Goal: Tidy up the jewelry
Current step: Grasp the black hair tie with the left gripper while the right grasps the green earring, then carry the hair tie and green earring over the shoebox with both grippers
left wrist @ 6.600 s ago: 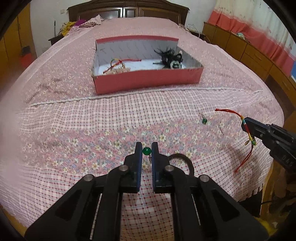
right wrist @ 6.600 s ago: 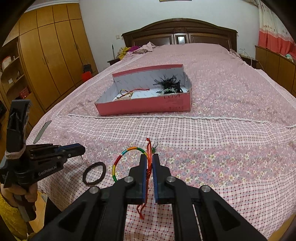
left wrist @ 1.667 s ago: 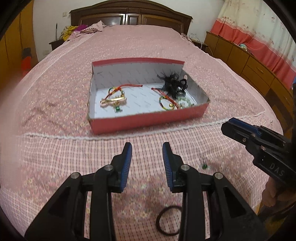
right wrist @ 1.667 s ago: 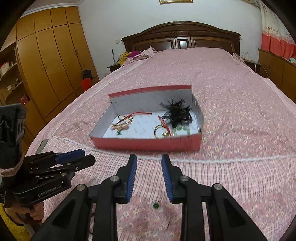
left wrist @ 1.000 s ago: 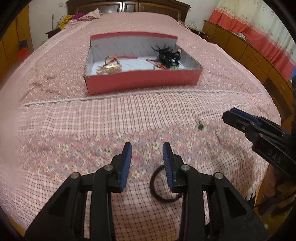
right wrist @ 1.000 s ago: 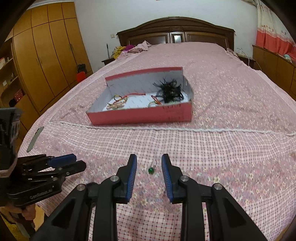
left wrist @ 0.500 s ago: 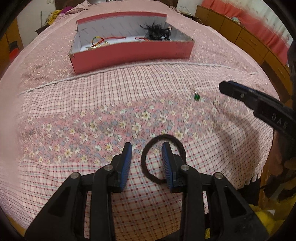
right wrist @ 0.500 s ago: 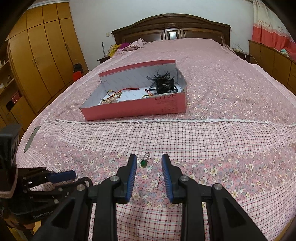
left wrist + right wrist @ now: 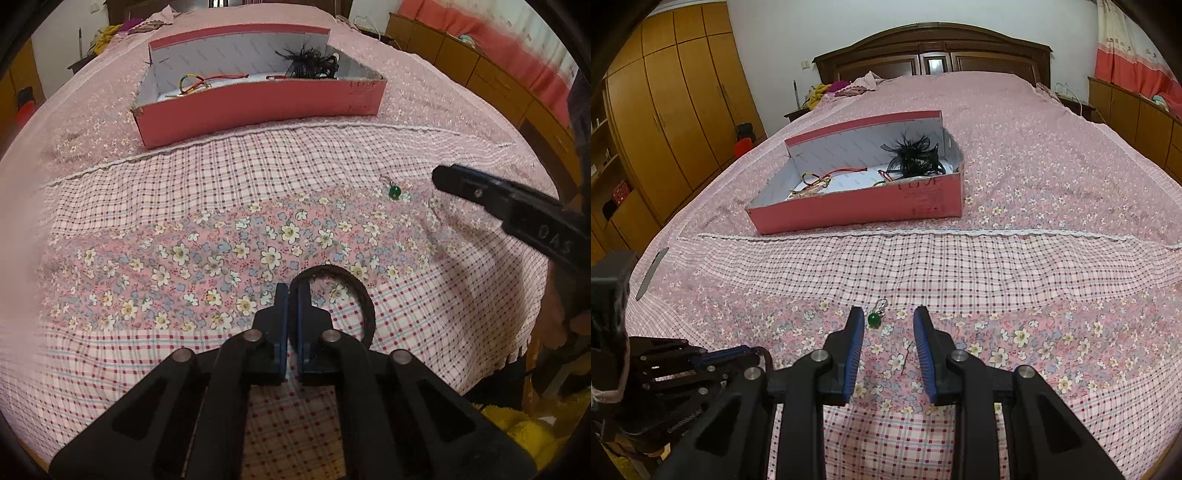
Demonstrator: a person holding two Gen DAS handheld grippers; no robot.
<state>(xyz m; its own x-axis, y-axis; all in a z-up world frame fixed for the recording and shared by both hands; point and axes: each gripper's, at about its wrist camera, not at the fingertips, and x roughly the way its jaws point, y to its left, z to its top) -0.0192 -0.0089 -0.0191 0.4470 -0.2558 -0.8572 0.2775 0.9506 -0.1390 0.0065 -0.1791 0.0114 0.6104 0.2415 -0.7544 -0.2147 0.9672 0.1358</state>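
A black hair band (image 9: pixel 364 301) lies on the flowered bedspread near the bed's front edge. My left gripper (image 9: pixel 290 293) has its jaws closing onto the band's left side, and the blue pads pinch it. A small green bead pendant (image 9: pixel 874 320) lies just inside my right gripper (image 9: pixel 888 317), close to its left fingertip; that gripper is open and touches nothing. The same bead (image 9: pixel 394 191) shows in the left wrist view beside the right gripper (image 9: pixel 443 177). Farther up the bed, the pink box (image 9: pixel 857 210) holds coloured cord bracelets (image 9: pixel 816 179) and a black feathery hairpiece (image 9: pixel 914 157).
The bed's front edge runs right under both grippers. A flat grey strip (image 9: pixel 652 273) lies at the bed's left edge. Wooden wardrobes (image 9: pixel 676 110) stand on the left and low cabinets (image 9: pixel 1137 114) on the right. Clothes (image 9: pixel 842 86) are piled by the headboard.
My left gripper sank onto the black band and its jaws closed on the band's left side. The right gripper crept forward until the green bead lay between its fingertips; its jaws kept their gap.
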